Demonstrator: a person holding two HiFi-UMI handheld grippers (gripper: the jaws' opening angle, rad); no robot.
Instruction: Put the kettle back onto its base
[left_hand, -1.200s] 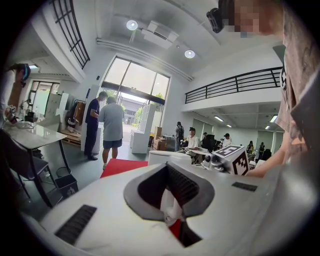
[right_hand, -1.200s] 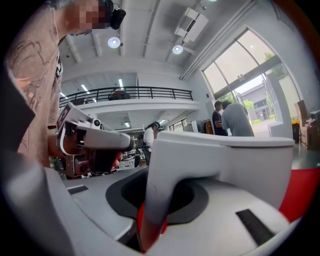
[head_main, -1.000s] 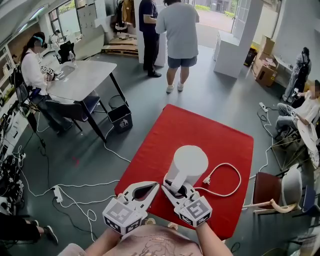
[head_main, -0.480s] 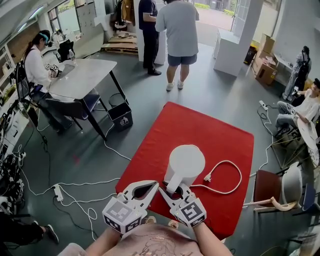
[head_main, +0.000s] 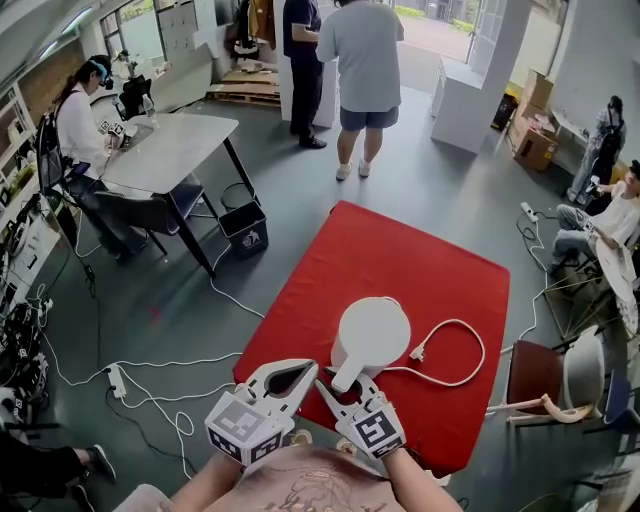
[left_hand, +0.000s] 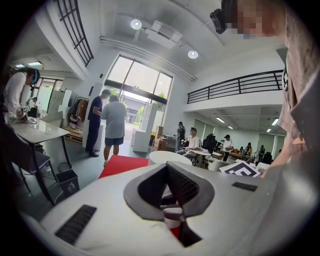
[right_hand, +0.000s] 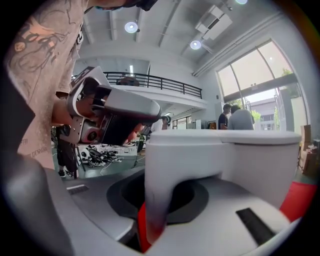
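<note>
Kettle is being held by its handle in the right claw, jaws just tightening. Left claw beside it is idling shut. Handle-only grip, so it's risking a crooked landing.

Two-handed stance, seen from above: left forearm and right forearm extend forward side by side. Left gripper: jaws meet at the tips, nothing between them. Right gripper: jaws clamped on the kettle handle, marker cube uppermost.
</note>
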